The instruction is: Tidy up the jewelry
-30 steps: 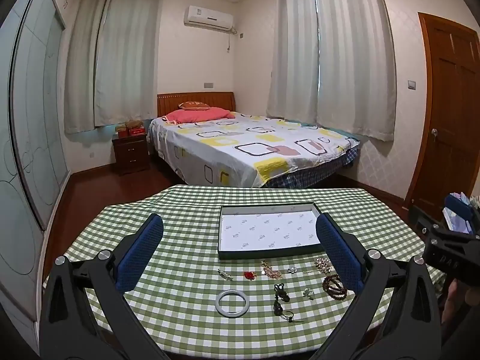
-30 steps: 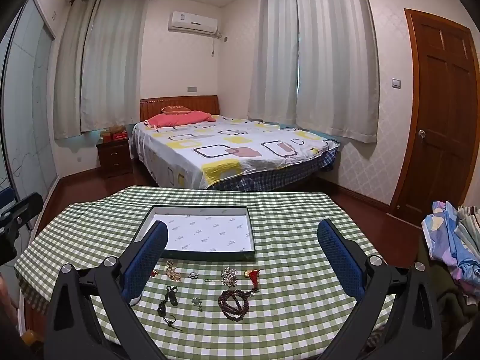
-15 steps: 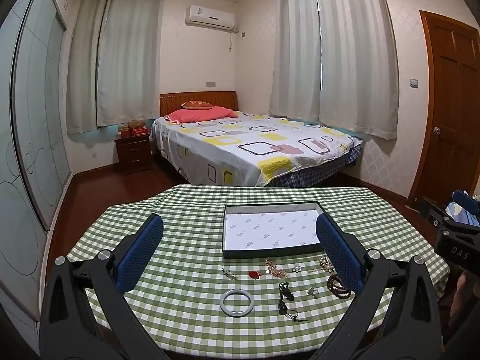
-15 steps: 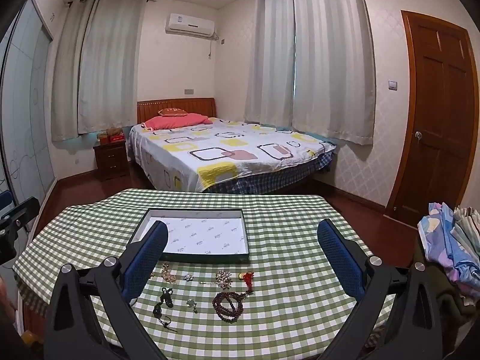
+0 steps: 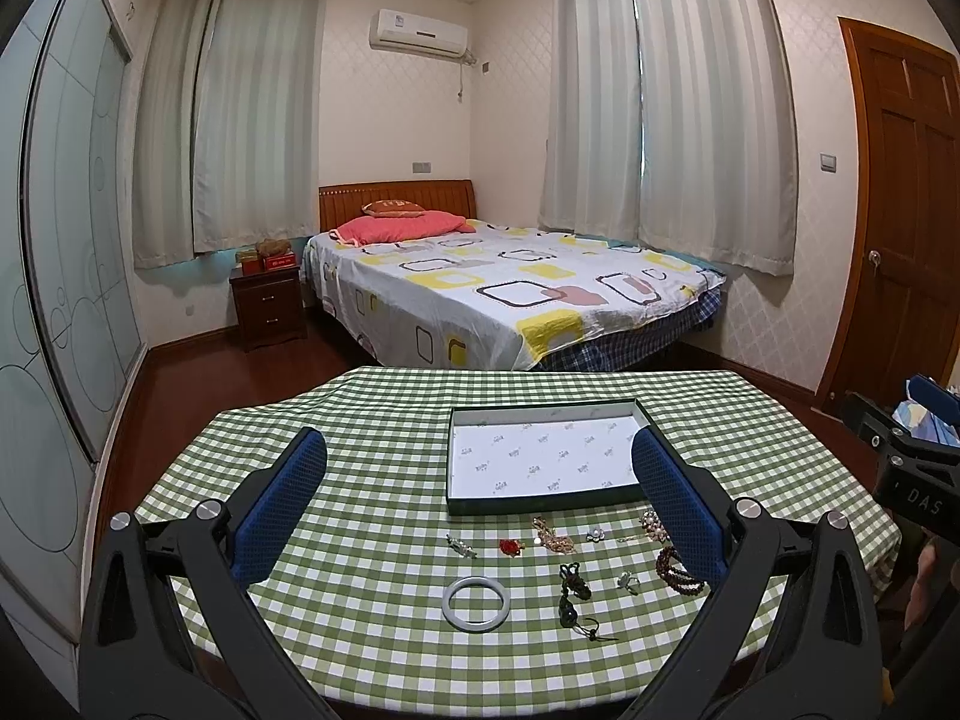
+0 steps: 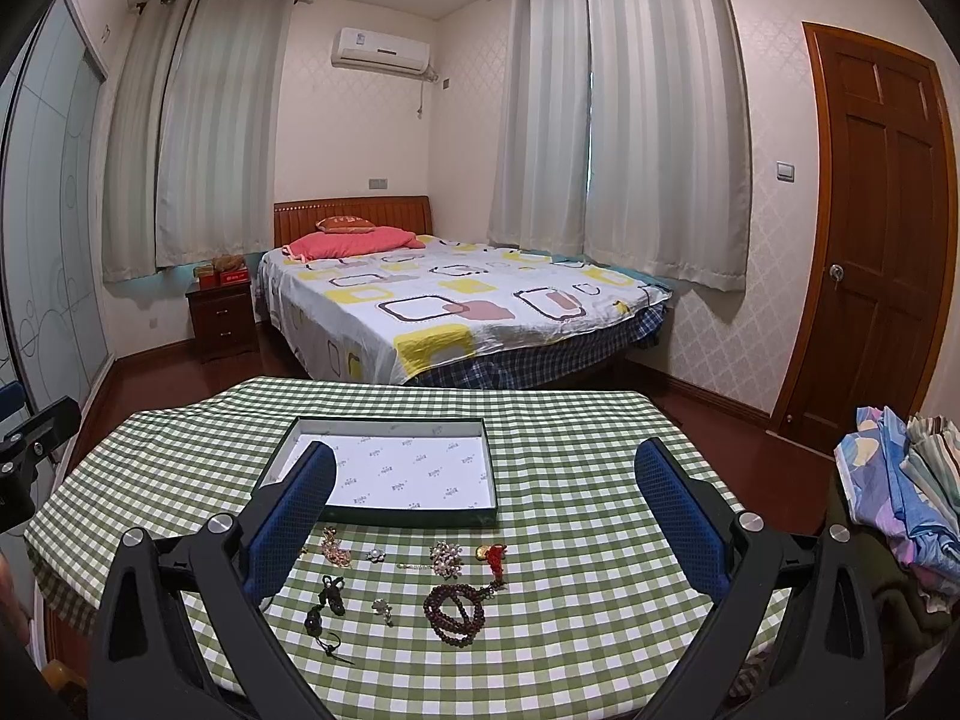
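Note:
A shallow dark tray with a white printed lining lies on the green checked tablecloth, with nothing in it. Several jewelry pieces lie loose in front of it: a pale bangle, a red charm, a gold chain, a black corded pendant, brown prayer beads and a pearl brooch. My left gripper and my right gripper both hang open above the near table edge, holding nothing.
Beyond the table stand a bed, a nightstand and curtained windows. A wooden door is at the right. Folded clothes are piled at the right edge. A glass wardrobe lines the left wall.
Both grippers have drawn back and up from the table, so the tray and the jewelry look smaller and lower in both views. Nothing on the table has moved.

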A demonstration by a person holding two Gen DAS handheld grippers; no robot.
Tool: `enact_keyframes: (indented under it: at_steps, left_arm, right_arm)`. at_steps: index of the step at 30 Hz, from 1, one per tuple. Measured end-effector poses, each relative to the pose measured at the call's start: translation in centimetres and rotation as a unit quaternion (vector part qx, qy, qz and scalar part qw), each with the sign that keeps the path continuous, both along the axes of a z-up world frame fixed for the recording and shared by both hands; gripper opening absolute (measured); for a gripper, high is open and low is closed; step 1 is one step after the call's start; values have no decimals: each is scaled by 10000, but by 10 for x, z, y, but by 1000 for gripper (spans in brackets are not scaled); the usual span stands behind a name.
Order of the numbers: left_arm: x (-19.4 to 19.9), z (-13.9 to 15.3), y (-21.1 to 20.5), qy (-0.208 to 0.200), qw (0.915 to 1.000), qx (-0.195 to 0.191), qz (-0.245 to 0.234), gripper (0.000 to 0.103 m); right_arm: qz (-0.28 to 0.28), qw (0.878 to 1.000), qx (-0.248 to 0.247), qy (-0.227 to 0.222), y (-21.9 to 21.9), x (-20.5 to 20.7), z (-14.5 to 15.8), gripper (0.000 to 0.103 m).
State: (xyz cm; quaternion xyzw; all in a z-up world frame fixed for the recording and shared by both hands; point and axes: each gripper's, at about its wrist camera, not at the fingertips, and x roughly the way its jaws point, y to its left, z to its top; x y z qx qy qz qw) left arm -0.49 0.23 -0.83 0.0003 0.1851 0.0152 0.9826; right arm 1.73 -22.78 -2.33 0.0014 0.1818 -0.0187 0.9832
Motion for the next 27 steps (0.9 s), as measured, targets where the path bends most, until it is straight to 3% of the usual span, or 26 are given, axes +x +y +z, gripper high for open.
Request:
enact_keyframes:
  at_steps: [27]
  left_arm:
    - [0, -3, 2, 36, 10000, 19, -7, 99]
  right_arm:
    - [3, 10000, -10, -5, 1, 1, -3, 97]
